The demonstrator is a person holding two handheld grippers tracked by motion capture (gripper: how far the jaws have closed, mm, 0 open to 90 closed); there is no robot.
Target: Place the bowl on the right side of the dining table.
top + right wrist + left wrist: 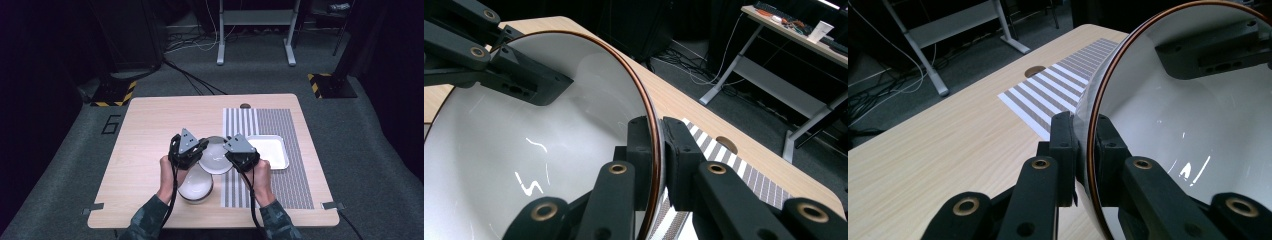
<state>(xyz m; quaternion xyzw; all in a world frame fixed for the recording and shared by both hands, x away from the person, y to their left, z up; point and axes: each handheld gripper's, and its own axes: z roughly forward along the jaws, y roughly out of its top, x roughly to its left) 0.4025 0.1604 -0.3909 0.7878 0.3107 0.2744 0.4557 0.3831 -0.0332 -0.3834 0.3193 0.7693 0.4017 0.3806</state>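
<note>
Between the left tongs (200, 148) and the right tongs (231, 151), each clamped on an opposite rim, a white bowl (216, 156) hangs above the worktop (145, 135). The high view adds a second bowl (196, 186) below the left tongs and a square dish (274, 150) right of the right tongs, on a striped mat (287, 185).

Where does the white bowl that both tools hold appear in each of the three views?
High view: white bowl at centre, between the two tools.
Left gripper view: the bowl fills the right side.
Right gripper view: the bowl fills the left side.
Shared landmark: striped mat.
</note>
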